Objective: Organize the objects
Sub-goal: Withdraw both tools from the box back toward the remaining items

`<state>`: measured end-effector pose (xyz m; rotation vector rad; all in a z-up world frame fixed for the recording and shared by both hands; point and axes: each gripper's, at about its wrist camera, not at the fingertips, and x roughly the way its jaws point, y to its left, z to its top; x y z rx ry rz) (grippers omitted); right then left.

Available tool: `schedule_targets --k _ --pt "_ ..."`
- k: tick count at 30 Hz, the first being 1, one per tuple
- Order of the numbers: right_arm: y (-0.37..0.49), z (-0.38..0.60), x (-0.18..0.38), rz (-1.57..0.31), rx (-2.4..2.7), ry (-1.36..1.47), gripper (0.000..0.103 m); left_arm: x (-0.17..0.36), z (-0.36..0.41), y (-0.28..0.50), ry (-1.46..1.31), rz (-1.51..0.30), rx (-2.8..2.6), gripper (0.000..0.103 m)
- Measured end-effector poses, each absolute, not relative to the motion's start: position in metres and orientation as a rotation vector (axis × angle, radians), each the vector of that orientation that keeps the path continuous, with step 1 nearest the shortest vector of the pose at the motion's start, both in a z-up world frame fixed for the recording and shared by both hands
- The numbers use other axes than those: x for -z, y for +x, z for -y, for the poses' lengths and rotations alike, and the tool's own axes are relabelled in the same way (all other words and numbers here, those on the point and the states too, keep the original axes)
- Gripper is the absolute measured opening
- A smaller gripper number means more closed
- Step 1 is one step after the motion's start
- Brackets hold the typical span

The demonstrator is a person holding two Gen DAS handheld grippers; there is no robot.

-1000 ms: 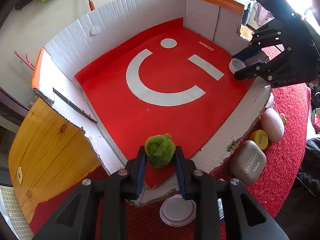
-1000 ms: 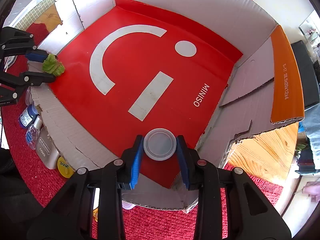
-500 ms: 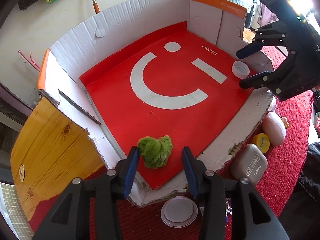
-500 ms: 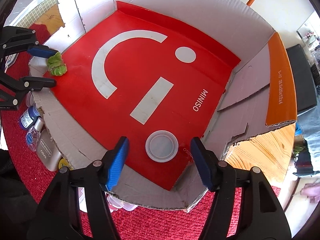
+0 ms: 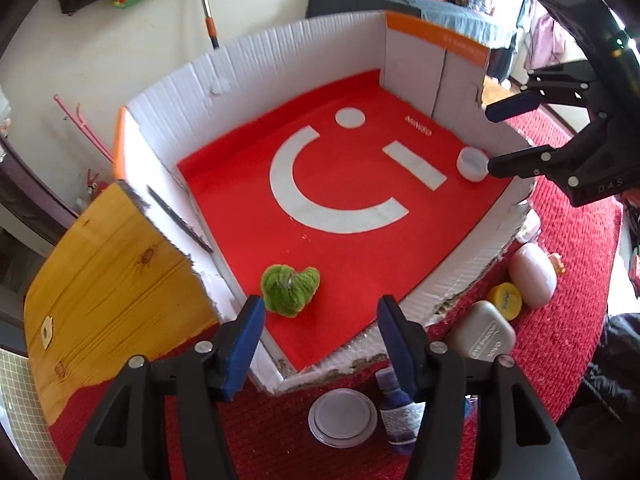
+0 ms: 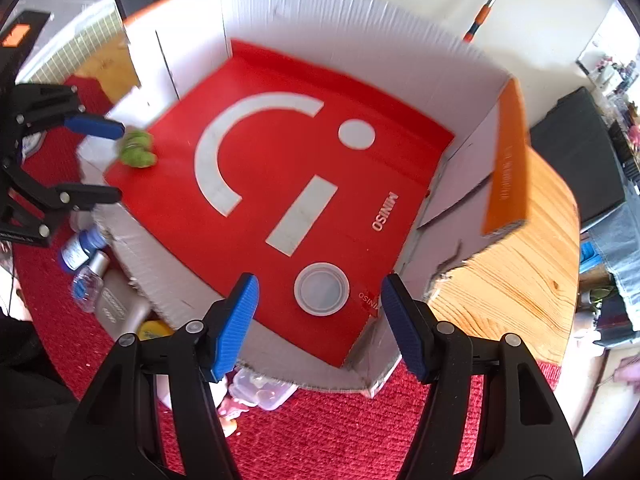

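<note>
- Lying on the red floor of the cardboard box (image 5: 256,60), the green plush (image 5: 290,288) sits just ahead of the left tool (image 5: 320,330), toward its left finger.
- Left tool's jaws have just been opening; spread, nothing pinched.
- Right tool (image 6: 318,322), spread too, has the white lid (image 6: 321,288) just ahead, untouched.
- Counted: two tools, one plush, one lid in the box.
- Beside the box on the red cloth counter (image 5: 560,240), the nearest things lie below the left tool: one blue bottle (image 5: 396,404), one round white lid (image 5: 343,416).

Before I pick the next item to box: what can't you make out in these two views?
- Blue bottle, left wrist view: partly hidden behind the left gripper finger; label unreadable.
- Clear plastic container, right wrist view: tucked under the cardboard box edge; contents unclear.
- Green scrunchie, right wrist view: motion-blurred.
</note>
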<state>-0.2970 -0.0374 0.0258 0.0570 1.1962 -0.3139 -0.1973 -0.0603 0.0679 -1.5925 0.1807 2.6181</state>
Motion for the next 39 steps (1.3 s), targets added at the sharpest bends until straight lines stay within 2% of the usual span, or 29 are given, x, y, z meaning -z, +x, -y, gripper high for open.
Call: schedule_targets --k 3,6,7,11,17,22,27,30,39 --pt "-0.298 0.033 -0.051 -1.135 0.328 0.074 0.069 -0.079 0.058 -0.186 -1.545 -0.148 -2.684 0.061" --pt "-0.303 0.034 -0.074 -1.052 0.345 0.095 0.070 -0.092 0.055 -0.169 -1.455 -0.128 -2.780 0.068" --pt "-0.282 0.060 -0.075 -1.031 0.345 0.102 0.072 -0.094 0.054 -0.165 -1.433 -0.120 -2.803 0.071" --pt "-0.310 0.052 -0.118 -0.924 0.393 0.110 0.080 -0.107 0.047 -0.140 -1.311 -0.065 -2.944 0.080" --pt "-0.347 0.020 -0.139 -0.780 0.502 0.089 0.087 -0.115 0.033 -0.103 -1.194 0.023 -3.070 0.083" --pt "-0.373 -0.004 -0.135 -0.683 0.599 0.084 0.095 -0.116 0.019 -0.078 -1.107 0.102 -3.154 0.094" --pt "-0.399 -0.026 -0.127 -0.607 0.630 0.111 0.096 -0.111 0.005 -0.051 -1.003 0.175 -3.259 0.095" --pt "-0.409 -0.038 -0.120 -0.561 0.646 0.131 0.096 -0.104 -0.003 -0.037 -0.960 0.230 -3.296 0.100" --pt "-0.419 -0.061 -0.084 -0.509 0.697 0.162 0.098 -0.084 -0.019 -0.019 -0.925 0.344 -3.373 0.100"
